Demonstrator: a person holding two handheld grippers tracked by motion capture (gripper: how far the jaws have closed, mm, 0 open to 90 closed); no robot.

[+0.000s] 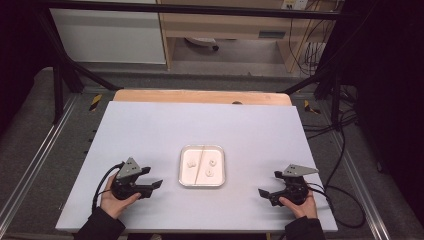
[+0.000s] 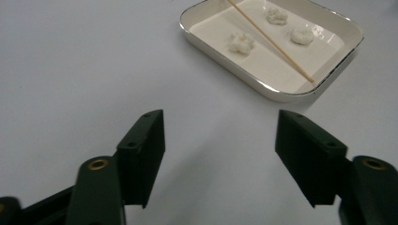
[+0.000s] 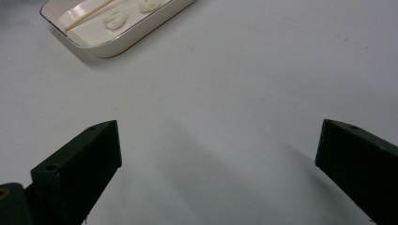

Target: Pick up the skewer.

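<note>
The left gripper hovers low over the worktop with its jaws partly open and nothing between them. The right gripper has its jaws spread wide and equally empty.

Ahead of the left jaws and off to their right lies a shallow white tray, and across its floor runs a thin wooden stick, probably a skewer. Seen from the right jaws, the tray sits ahead and to their left, well apart from them. Three small white lumps rest in the tray: one lump on the near side of the stick as the left jaws see it, and two more beyond it.

The stick looks light and stiff but slender enough to snap or to roll off flat pads, so it is best taken near one end where it rises toward the tray's rim, across its width and gently. The lumps appear soft and crumbly, likely to crush under a firm squeeze; a light pinch across the middle would suit them. The glossy tray may slide if nudged.
</note>
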